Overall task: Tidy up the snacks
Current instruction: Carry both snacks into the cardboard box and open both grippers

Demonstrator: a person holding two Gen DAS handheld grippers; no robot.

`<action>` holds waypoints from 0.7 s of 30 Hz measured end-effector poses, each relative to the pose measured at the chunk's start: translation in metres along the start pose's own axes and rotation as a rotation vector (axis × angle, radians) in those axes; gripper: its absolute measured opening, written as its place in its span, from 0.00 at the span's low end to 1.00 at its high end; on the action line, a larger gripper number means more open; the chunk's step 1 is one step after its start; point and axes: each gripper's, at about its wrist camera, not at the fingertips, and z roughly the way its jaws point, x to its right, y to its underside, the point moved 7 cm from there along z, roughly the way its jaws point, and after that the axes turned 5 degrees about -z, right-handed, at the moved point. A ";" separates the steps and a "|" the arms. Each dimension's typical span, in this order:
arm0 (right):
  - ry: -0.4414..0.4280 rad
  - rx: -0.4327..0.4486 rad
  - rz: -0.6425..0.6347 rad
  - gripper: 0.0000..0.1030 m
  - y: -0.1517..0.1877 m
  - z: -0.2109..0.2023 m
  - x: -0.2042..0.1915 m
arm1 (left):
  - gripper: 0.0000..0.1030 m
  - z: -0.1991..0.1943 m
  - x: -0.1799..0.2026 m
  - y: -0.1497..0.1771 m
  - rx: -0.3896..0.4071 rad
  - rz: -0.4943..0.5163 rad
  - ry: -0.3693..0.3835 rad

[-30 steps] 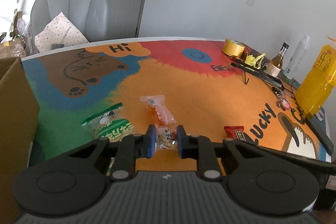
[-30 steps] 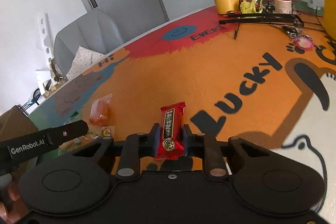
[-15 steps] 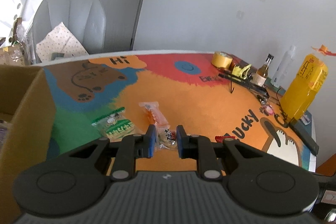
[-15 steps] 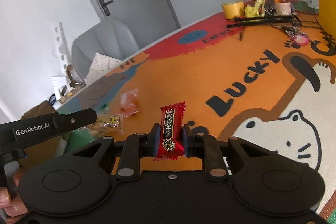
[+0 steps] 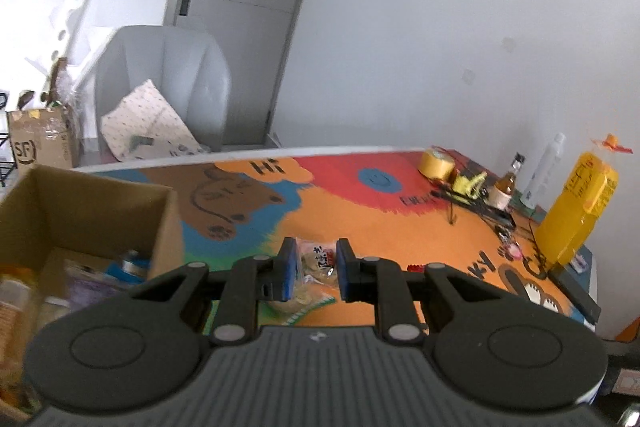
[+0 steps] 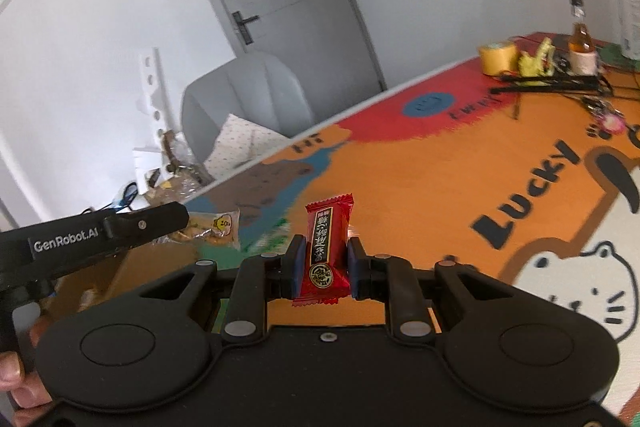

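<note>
My left gripper (image 5: 316,273) is shut on a clear snack packet (image 5: 318,263) with a round biscuit inside and holds it above the table. An open cardboard box (image 5: 80,211) with several snacks inside stands just to its left. My right gripper (image 6: 323,269) is shut on a red candy bar (image 6: 326,251) held upright above the mat. The left gripper (image 6: 104,235) with its packet (image 6: 212,229) also shows in the right wrist view, over the box (image 6: 100,279). A green snack packet (image 5: 304,303) lies on the table under the left gripper.
The colourful cartoon mat (image 5: 400,227) covers the table. A yellow tape roll (image 5: 436,163), a small bottle (image 5: 508,179), a yellow juice jug (image 5: 576,211) and a black stand (image 5: 472,203) sit at the far right. A grey chair (image 5: 160,87) stands behind the table.
Both grippers have lifted with their snacks and moved left toward the cardboard box. The box now fills the left of the left wrist view.
</note>
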 end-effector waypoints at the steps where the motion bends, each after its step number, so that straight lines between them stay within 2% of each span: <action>1: -0.011 0.003 -0.006 0.20 -0.001 0.000 -0.006 | 0.19 -0.003 -0.004 -0.002 0.007 -0.005 -0.007; 21: -0.118 0.026 -0.096 0.20 -0.019 0.008 -0.095 | 0.19 -0.054 -0.094 -0.041 0.103 -0.107 -0.090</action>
